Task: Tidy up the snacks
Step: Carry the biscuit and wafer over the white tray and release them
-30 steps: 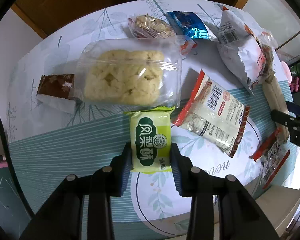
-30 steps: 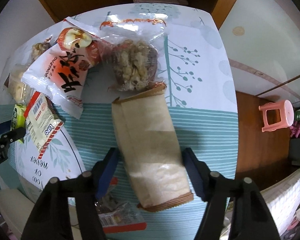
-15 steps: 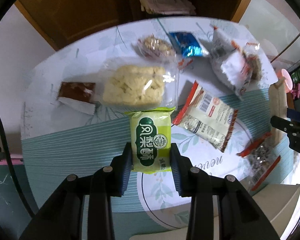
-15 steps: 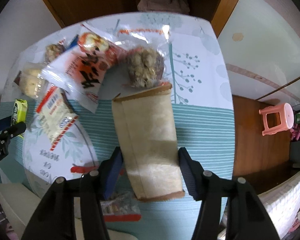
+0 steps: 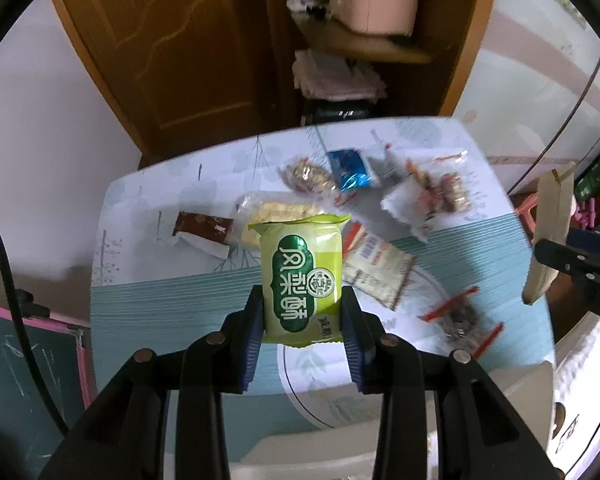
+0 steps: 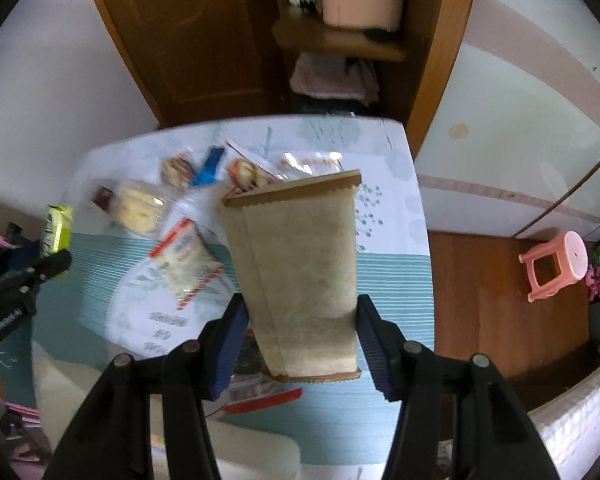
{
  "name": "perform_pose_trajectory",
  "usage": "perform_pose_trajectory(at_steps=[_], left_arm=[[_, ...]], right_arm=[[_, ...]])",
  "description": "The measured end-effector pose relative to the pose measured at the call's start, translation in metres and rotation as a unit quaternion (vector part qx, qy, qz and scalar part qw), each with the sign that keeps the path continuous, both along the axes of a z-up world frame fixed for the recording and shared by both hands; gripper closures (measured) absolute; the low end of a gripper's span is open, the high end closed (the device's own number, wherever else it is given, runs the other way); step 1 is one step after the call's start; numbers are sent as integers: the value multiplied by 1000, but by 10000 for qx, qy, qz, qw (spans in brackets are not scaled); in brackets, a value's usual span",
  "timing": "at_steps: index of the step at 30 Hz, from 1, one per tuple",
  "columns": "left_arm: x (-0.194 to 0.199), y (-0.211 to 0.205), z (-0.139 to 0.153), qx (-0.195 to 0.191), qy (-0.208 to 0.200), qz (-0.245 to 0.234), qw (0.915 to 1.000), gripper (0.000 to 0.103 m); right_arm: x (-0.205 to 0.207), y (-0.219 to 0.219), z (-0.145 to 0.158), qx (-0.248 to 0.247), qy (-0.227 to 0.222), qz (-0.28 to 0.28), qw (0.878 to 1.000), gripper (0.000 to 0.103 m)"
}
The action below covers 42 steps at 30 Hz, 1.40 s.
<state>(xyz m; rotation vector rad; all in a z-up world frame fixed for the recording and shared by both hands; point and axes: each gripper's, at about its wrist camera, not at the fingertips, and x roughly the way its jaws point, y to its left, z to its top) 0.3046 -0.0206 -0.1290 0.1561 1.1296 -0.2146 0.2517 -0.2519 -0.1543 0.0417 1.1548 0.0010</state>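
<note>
Green foil-wrapped pastry packet (image 5: 302,280) clamped in left gripper (image 5: 303,316), tan kraft paper pouch (image 6: 298,276) pinched in right gripper (image 6: 300,322), both clear of patterned table (image 5: 172,292). Carry step; next needs drop spot, none visible. Versus earlier: both higher, table smaller, remaining snacks now at 12 o'clock.

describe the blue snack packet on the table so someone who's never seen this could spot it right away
Start at the table with the teal-striped cloth and look to its far, pale end near the wooden door. There a small blue packet lies flat, just right of a clear bag of brown nuggets. It is the only shiny blue wrapper among the snacks.
</note>
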Motion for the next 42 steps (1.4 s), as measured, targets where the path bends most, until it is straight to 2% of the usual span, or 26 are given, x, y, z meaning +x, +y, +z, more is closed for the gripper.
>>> perform_pose_trajectory(at_steps=[11, 22, 30, 36, 42], left_arm=[[-78, 7, 57, -393, -311, -23, 9987, 68], [-149, 20, 72, -675, -337, 92, 9971, 68], [-199, 24, 67, -603, -324, 166, 9975, 68], [-229, 13, 40, -517, 51, 57, 9986, 68], [-245, 0, 11, -420, 385, -79, 9983, 68]], right_arm=[[-80, 13, 73, 568, -717, 221, 9956, 49], [-158, 21, 102, 1054, -906, 438, 9893, 48], [-209, 34, 95, 1177, -635, 649, 9889, 48], [-227, 47, 64, 1266, -199, 703, 9893, 48], [-236, 61, 38, 1109, 202, 752, 9908, 48]])
